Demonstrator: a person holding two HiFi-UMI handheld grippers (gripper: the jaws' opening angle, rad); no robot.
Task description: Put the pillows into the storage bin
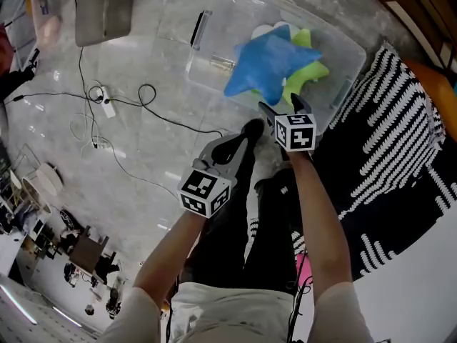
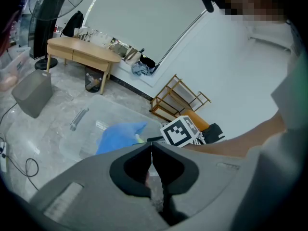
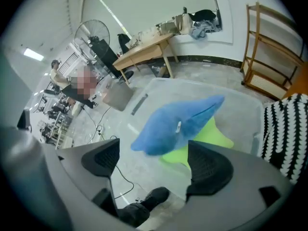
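Tongs in both hands are showing in the head view. The left tongs [image 1: 246, 131] are pointing toward the clear bin [image 1: 348, 48], and the right tongs [image 1: 283, 107] are hovering at its near rim. A blue pillow [image 1: 265, 61] is lying inside the bin on top of a green pillow [image 1: 308, 76]. Cables [image 1: 121, 102] are trailing over the floor on the left, and a black-and-white striped cloth [image 1: 389, 131] is lying on the right.

Seen from the left gripper view, the left tongs [image 2: 151, 146] are sitting pressed together, pinching nothing. Beyond them the blue pillow [image 2: 120, 136] is resting in the bin [image 2: 72, 129].

Seen from the right gripper view, the right tongs [image 3: 153, 148] are standing spread wide and gripping nothing. The blue pillow [image 3: 175, 124] is lying past them, clear of the pads, over the green pillow [image 3: 214, 137] in the bin [image 3: 192, 88].
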